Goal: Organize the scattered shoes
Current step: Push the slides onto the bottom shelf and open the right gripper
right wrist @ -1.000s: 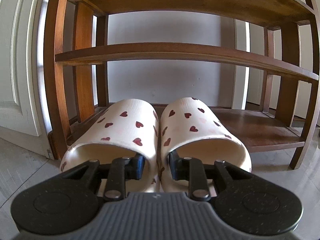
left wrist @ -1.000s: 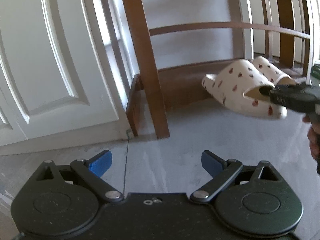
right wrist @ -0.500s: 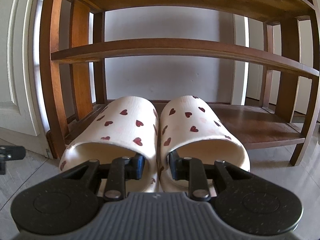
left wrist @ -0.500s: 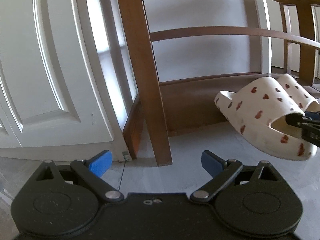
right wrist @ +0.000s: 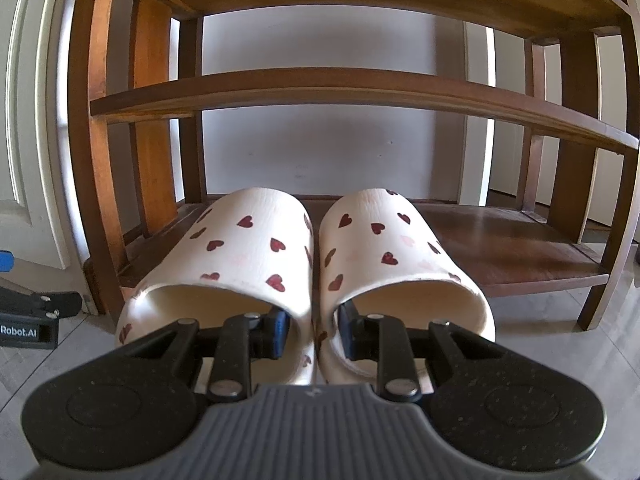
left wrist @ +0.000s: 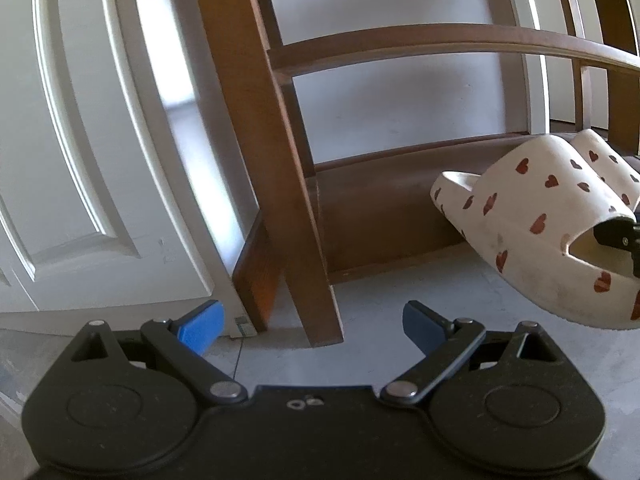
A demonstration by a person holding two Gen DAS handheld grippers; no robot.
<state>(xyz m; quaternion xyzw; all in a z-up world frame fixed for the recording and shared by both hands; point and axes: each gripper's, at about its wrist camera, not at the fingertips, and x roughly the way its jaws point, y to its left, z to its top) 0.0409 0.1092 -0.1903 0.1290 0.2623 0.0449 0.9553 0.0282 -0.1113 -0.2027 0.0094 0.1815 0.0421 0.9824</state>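
Closer to the rack [left wrist: 280,184] now, left gripper [left wrist: 312,326] spread empty; right gripper [right wrist: 312,334] pinches both slippers [right wrist: 248,256] together, which could slip apart.

In the left wrist view, the right frame edge is cutting off the slippers [left wrist: 536,216] and most of the right gripper [left wrist: 618,236]. In the right wrist view, that gripper's body is hiding the slippers' heels, and the left gripper [right wrist: 28,312] is showing only partly at lower left.
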